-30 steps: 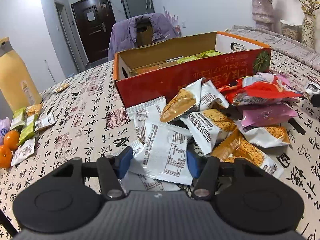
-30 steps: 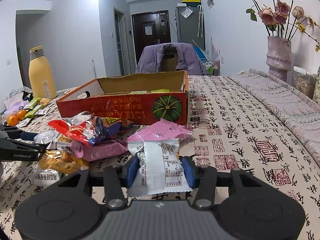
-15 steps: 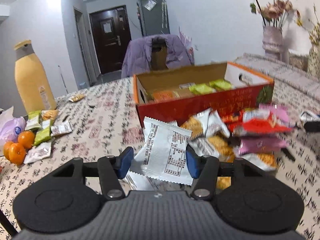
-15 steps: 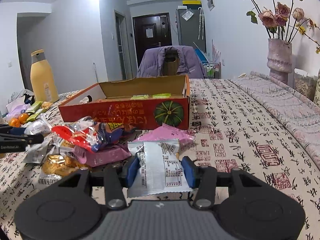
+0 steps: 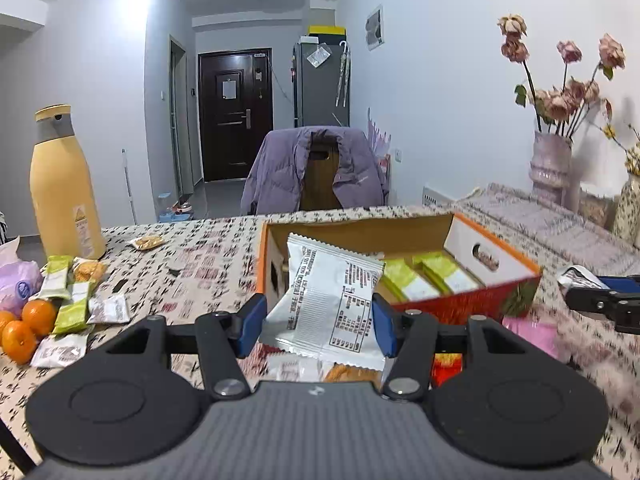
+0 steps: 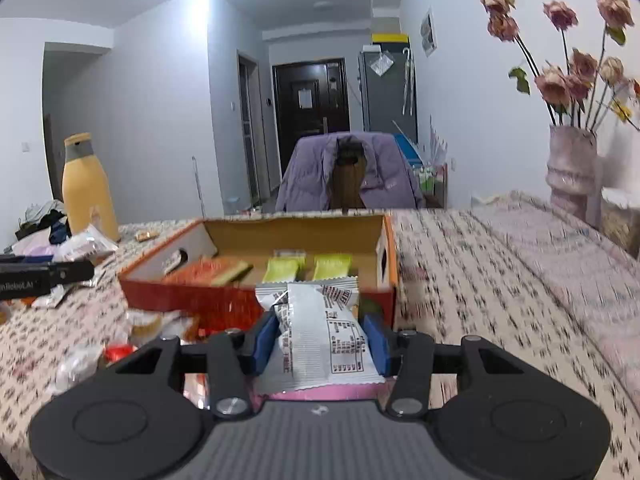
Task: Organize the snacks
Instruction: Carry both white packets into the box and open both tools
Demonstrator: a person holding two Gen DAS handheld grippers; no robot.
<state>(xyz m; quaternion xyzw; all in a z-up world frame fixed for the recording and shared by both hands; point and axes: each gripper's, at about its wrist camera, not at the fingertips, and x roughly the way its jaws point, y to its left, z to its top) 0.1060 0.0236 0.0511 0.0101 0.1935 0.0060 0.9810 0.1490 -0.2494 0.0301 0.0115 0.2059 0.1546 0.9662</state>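
Observation:
My left gripper [image 5: 318,326] is shut on a white snack packet [image 5: 328,300] and holds it in the air in front of the red cardboard box [image 5: 460,304]. Green packets [image 5: 424,276] lie inside the box. In the right wrist view my right gripper [image 6: 322,340] is shut on another white snack packet [image 6: 320,332], lifted just before the box [image 6: 224,300], which holds green packets [image 6: 308,268] and an orange one [image 6: 204,272]. The other gripper shows at each view's edge. A pile of loose snacks [image 6: 132,332] lies on the table below.
A tall yellow bottle [image 5: 64,184] stands at the table's left, with oranges [image 5: 28,324] and small packets [image 5: 72,304] near it. A chair with a purple jacket [image 5: 316,172] is behind the table. Vases of dried flowers [image 5: 554,160] stand at the right.
Both grippers have risen with their white packets off the snack pile. The views now look over the box's front wall into it.

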